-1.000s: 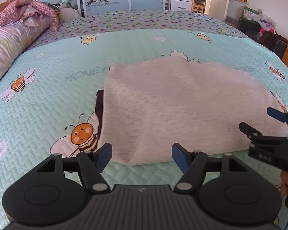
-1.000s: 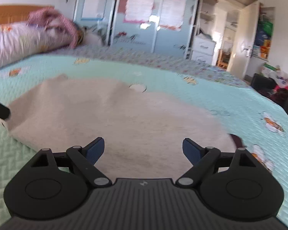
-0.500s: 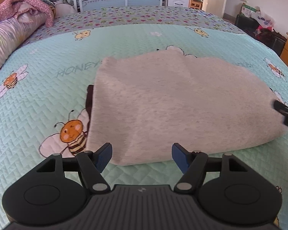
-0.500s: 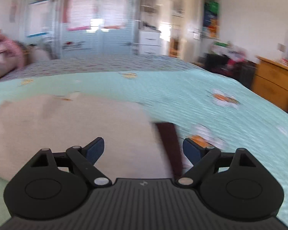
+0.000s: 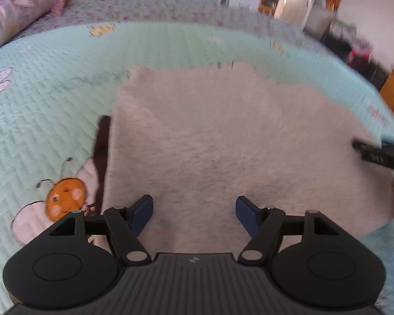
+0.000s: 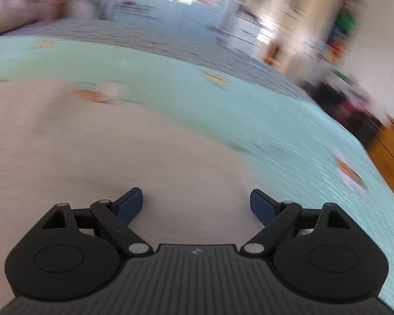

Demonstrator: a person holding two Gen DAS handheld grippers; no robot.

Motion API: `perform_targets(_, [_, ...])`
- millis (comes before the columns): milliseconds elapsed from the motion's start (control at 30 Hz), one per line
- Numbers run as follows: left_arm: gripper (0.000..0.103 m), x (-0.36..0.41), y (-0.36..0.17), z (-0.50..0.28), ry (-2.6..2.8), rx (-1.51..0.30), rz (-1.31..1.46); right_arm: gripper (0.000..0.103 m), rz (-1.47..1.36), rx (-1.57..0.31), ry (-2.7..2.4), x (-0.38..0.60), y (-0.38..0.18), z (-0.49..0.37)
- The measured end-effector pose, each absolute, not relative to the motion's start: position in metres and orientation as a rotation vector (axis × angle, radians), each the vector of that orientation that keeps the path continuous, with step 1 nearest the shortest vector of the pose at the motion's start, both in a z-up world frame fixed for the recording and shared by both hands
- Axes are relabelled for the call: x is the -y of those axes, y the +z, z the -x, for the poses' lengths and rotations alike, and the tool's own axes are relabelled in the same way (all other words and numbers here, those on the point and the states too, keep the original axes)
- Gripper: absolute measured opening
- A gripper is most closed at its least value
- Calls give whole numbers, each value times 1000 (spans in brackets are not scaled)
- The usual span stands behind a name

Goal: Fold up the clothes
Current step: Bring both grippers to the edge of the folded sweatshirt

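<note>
The jaws of the left gripper (image 5: 194, 210) stand apart with nothing between them, low over the near edge of the beige garment (image 5: 223, 144). The jaws of the right gripper (image 6: 195, 204) are also apart and empty, over the same cloth near its right side. Both views are blurred.

The garment lies flat on the bed (image 5: 39, 105), on a mint quilt with bee pictures, already folded into a wide, roughly rectangular shape. A dark brown strip (image 5: 102, 147) shows along its left edge; probably it is a part of the same garment that sticks out from below, but I cannot tell for sure. In the left wrist view, the right gripper's fingertips (image 5: 365, 149) appear at the right edge of the cloth.

I judge that each gripper takes one side of the near edge, so the cloth can be lifted evenly for the next fold. An uneven grip would probably make the fold crooked.
</note>
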State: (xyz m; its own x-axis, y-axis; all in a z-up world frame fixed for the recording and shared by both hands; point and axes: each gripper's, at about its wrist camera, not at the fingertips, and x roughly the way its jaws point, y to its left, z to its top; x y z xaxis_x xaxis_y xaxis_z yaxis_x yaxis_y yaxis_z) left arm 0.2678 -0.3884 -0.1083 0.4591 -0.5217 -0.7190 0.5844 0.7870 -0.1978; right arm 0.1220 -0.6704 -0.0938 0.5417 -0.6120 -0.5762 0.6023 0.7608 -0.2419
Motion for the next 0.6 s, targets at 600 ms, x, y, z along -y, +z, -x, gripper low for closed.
perform_targets(600, [79,271,-164,-249,-564,-1004,756,90,87,-536,-285,470,5,-105])
